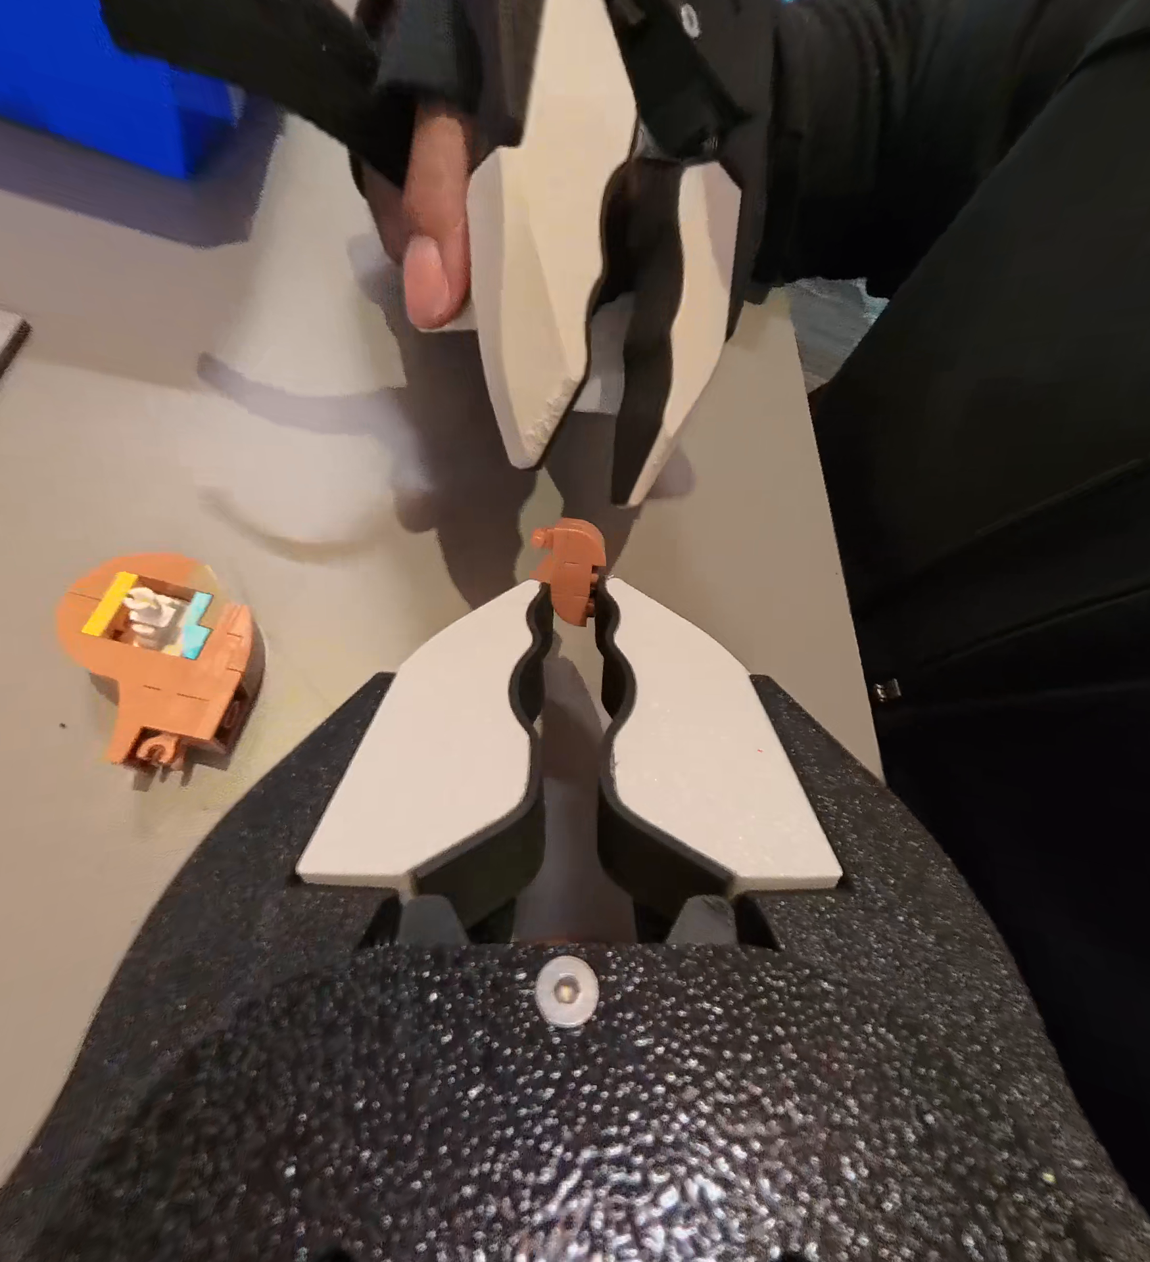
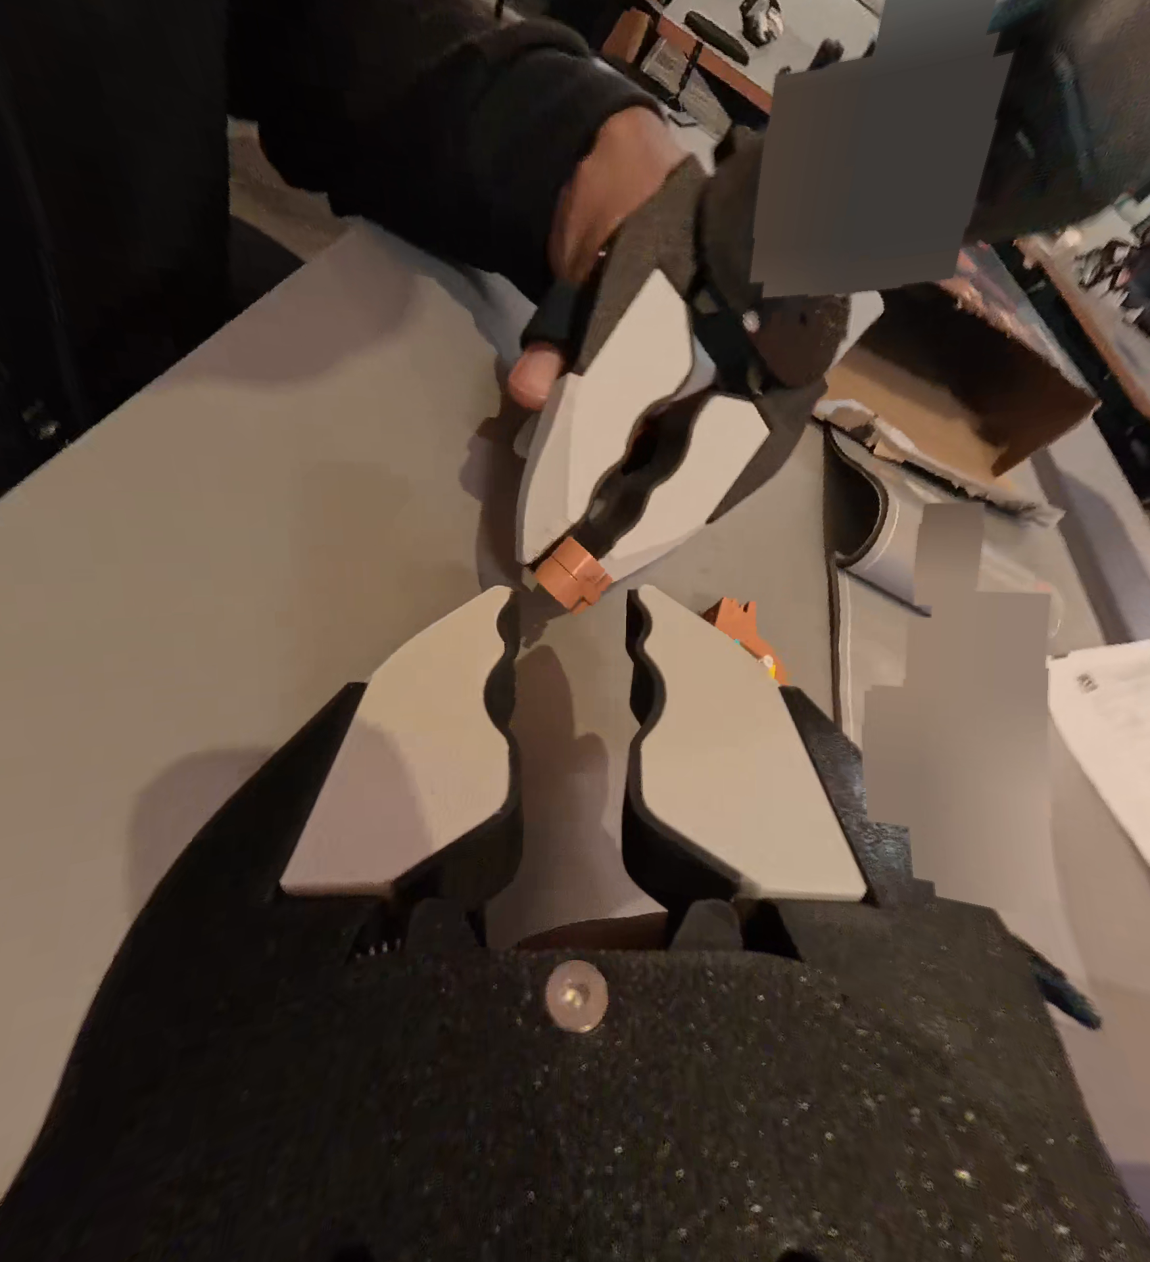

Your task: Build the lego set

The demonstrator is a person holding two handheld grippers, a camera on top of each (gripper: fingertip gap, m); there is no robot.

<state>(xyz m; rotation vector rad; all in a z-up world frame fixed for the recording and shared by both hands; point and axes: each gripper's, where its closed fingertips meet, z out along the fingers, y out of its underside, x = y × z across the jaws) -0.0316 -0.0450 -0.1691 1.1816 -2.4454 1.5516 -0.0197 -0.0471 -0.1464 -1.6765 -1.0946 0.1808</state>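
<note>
Gripping a small brown brick-built piece (image 1: pixel 568 580) at its very tips, the left gripper (image 1: pixel 572 594) has its jaws drawn narrow, both black wavy pads pressed on the piece's lower half. In the left wrist view the piece stands upright at frame centre, long axis running up the frame, its rounded top and a small stud at upper left clear of the fingertips. Only the bottom part sits between the pads; the rest sticks out forward.

Directly above it in that view hangs the right gripper (image 1: pixel 582 478), tips pointing down the frame toward the piece, jaws parted, nothing between them. Near the piece's top, but apart from it. A hand (image 1: pixel 432 225) in a black fingerless glove steadies its left side.

Right wrist view gives the reverse angle: right gripper (image 2: pixel 568 597) open at mid width, grey table (image 2: pixel 217 546) showing through the gap. The held piece (image 2: pixel 572 577) sits just beyond, nearer its left fingertip (image 2: pixel 483 608) than its right, protruding from the left gripper's tips, which come in from the upper middle of the frame.

Outward on the table: a larger brown brick-built model (image 1: pixel 158 666) with yellow, white and light-blue parts inside, lying flat at left centre of the left wrist view, well apart from both grippers. White paper (image 2: pixel 1132 758) at right edge of the right wrist view; a blue bin (image 1: pixel 80 89) at upper left of the left wrist view.
</note>
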